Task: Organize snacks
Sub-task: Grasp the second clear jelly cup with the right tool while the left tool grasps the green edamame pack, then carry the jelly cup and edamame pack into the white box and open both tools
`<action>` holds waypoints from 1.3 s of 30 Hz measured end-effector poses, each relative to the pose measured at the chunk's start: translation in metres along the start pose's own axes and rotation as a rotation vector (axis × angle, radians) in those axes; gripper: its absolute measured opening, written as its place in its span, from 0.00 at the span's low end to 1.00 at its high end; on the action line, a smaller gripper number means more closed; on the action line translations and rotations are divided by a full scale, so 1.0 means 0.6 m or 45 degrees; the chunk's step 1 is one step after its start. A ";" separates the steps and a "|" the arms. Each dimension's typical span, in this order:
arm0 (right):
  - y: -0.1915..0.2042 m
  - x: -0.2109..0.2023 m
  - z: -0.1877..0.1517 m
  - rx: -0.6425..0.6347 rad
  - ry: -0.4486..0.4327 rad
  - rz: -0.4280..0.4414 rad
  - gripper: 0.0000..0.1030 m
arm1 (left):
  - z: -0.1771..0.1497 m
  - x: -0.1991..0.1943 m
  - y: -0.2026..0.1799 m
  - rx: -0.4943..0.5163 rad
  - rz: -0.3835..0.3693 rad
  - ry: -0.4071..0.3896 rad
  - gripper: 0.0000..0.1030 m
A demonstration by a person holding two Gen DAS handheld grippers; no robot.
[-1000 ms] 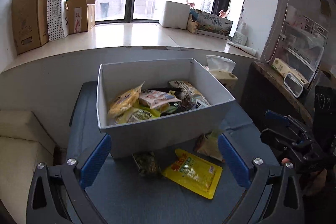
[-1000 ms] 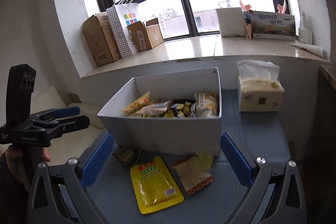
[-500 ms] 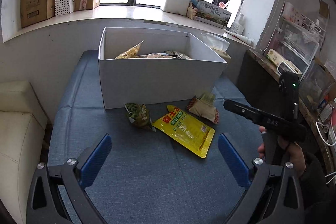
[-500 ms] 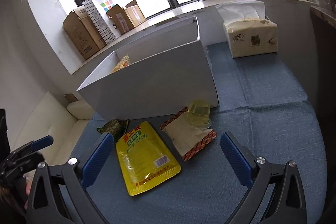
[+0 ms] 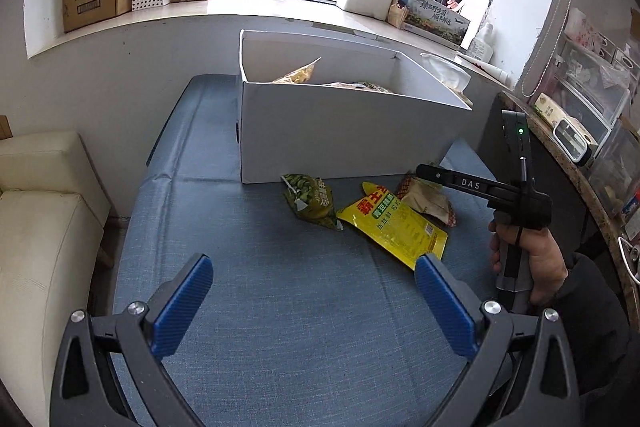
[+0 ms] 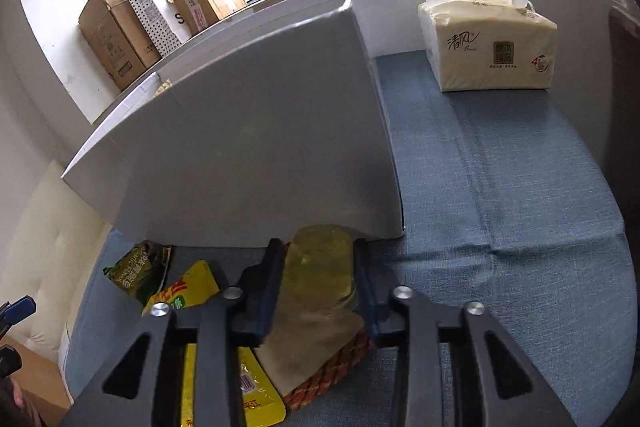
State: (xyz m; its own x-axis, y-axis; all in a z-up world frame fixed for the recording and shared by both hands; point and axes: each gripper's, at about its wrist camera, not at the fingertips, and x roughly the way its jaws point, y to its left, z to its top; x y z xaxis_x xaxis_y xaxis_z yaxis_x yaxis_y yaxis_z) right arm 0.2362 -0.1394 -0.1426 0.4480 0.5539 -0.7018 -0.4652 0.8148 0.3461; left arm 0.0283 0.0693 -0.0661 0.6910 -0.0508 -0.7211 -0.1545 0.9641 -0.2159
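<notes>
Right wrist view: my right gripper (image 6: 318, 285), jaws just closed, grasps the yellow jelly cup (image 6: 320, 267) just before the white box (image 6: 248, 147).

**Black claws with blue pads, a dark sleeve behind**

The left claw (image 5: 314, 301) has two black arms with triangular cut-outs, each tipped by a blue pad (image 5: 182, 303) with a fine woven texture. Round silver screws (image 5: 136, 307) sit at the joints.

The right claw (image 6: 318, 281) is built the same way: black arms, triangular cut-outs, silver screws (image 6: 402, 293), dark blue pads. Seen from the left wrist camera, its body is a long black bar marked "DAS" in white, with an upright black block carrying a small green light (image 5: 520, 131). The hand (image 5: 528, 259) on its grey grip comes out of a dark sleeve (image 5: 592, 307).
</notes>
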 end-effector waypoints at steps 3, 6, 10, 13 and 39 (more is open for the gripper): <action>0.002 -0.012 -0.007 0.017 -0.017 -0.007 0.36 | 0.000 0.008 0.001 -0.001 0.003 0.007 1.00; 0.008 -0.029 -0.014 -0.009 -0.051 0.006 0.36 | 0.003 0.020 -0.003 0.011 0.013 0.024 1.00; 0.015 -0.058 -0.019 -0.014 -0.084 0.041 0.36 | 0.014 0.041 -0.014 0.035 0.027 0.045 1.00; 0.023 -0.086 -0.028 -0.030 -0.090 0.089 0.36 | 0.028 0.066 -0.025 0.054 0.035 0.066 1.00; 0.057 -0.203 -0.091 -0.031 -0.172 0.238 0.36 | 0.067 0.192 -0.015 -0.109 0.119 0.221 0.45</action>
State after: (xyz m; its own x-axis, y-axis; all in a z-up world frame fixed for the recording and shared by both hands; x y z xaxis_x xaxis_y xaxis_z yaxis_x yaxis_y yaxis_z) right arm 0.1243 -0.1884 -0.0793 0.4498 0.7142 -0.5363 -0.5675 0.6922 0.4458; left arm 0.1377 0.0650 -0.1210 0.5399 -0.0138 -0.8416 -0.2765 0.9415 -0.1928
